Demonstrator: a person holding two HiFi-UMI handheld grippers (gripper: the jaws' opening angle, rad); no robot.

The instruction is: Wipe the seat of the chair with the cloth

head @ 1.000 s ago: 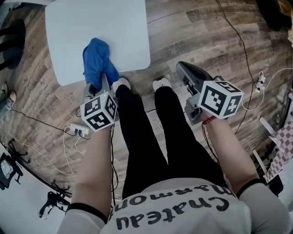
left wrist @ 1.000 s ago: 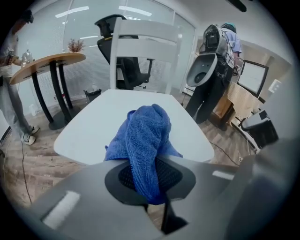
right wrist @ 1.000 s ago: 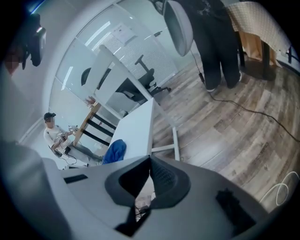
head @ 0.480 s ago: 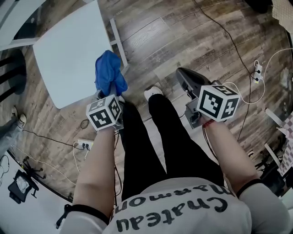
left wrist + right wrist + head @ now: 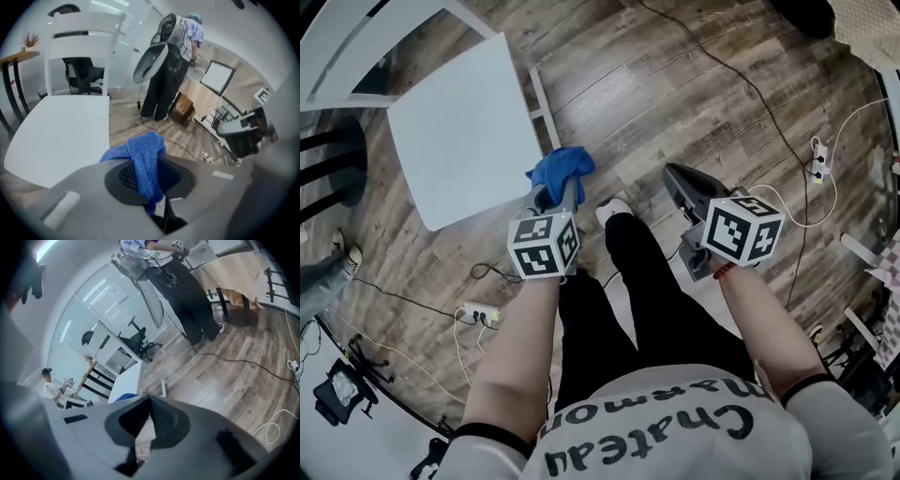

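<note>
Blue cloth pinched in left claw, just beside white chair seat edge, right claw pressed together, empty, above wooden floor.

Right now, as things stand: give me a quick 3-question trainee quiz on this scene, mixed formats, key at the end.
1. Fill in: the right gripper is empty, with its jaws ___.
2. Which one grips the blue cloth? A: left gripper. B: right gripper. C: neither.
3. True or false: the blue cloth lies spread flat on the chair seat.
Key: 1 shut; 2 A; 3 false, it hangs from the jaws, off the seat's edge.
</note>
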